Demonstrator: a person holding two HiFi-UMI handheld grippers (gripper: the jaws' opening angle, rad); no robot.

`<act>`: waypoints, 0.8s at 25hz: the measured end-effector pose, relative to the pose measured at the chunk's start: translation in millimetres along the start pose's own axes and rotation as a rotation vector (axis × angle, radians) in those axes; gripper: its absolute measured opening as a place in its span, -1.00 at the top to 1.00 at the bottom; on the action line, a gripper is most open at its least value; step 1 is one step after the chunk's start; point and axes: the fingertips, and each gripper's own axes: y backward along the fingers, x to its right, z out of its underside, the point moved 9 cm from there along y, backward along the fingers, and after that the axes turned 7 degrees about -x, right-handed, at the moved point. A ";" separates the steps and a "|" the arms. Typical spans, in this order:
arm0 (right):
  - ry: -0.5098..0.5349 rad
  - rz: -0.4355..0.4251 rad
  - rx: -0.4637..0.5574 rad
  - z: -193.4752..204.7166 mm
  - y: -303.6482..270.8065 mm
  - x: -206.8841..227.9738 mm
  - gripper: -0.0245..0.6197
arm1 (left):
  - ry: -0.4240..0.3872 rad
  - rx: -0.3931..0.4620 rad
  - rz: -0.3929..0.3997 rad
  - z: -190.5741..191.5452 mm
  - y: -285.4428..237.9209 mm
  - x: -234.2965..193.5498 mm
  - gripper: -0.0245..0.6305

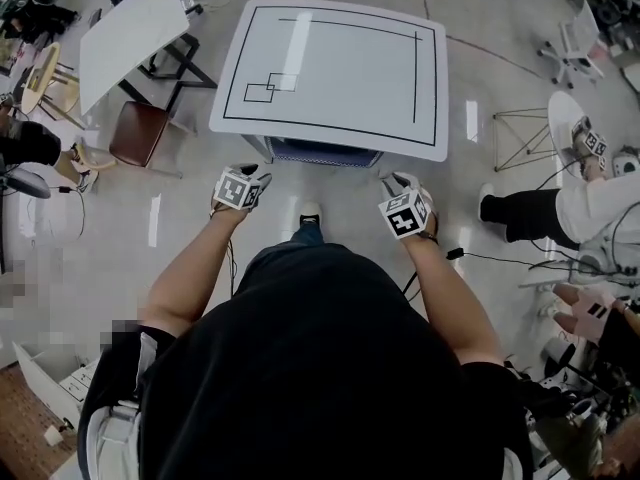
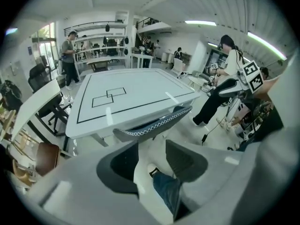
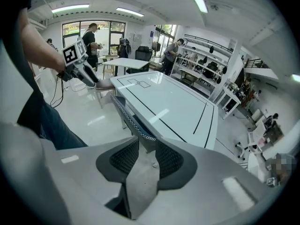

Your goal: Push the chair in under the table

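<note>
- Nearest the camera, the person's black shirt (image 1: 330, 368) is seen filling the near part of the head view, with both forearms stretched toward the counter (image 1: 330, 68).
- The left gripper (image 1: 258, 175) is held just near and left of the chair (image 1: 325, 152), clear of its back. Its fingers (image 2: 123, 165) are spread, and only the floor (image 1: 190, 218), a shoe (image 1: 311, 211) and a trouser leg are seen between them.
- The right gripper (image 1: 402, 181) is held just near and right of the chair back, also clear of it. Its fingers (image 3: 125, 158) are pressed close together, with nothing pinched.
- The chair is tucked under the near edge of the white, black-lined counter, so that only the top of its mesh back is shown past that edge.
- A brown chair (image 1: 140, 133) and a second white counter (image 1: 130, 28) are seen at the far left.
- Another person (image 1: 600, 203) is seen at the right, well apart from the counter.
</note>
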 end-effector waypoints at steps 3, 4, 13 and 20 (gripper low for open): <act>-0.055 0.009 0.065 -3.3 24.7 5.6 0.48 | 0.040 0.084 0.005 -6.0 24.1 9.3 0.01; -0.077 0.010 0.086 -3.3 32.9 7.0 0.48 | 0.053 0.105 0.010 -6.9 31.5 12.2 0.01; -0.166 0.045 0.221 9.0 100.1 14.2 0.46 | 0.131 0.292 0.033 -10.7 92.4 44.7 0.01; -0.204 0.032 0.304 23.7 143.1 6.1 0.46 | 0.175 0.380 0.062 3.7 118.4 63.4 0.02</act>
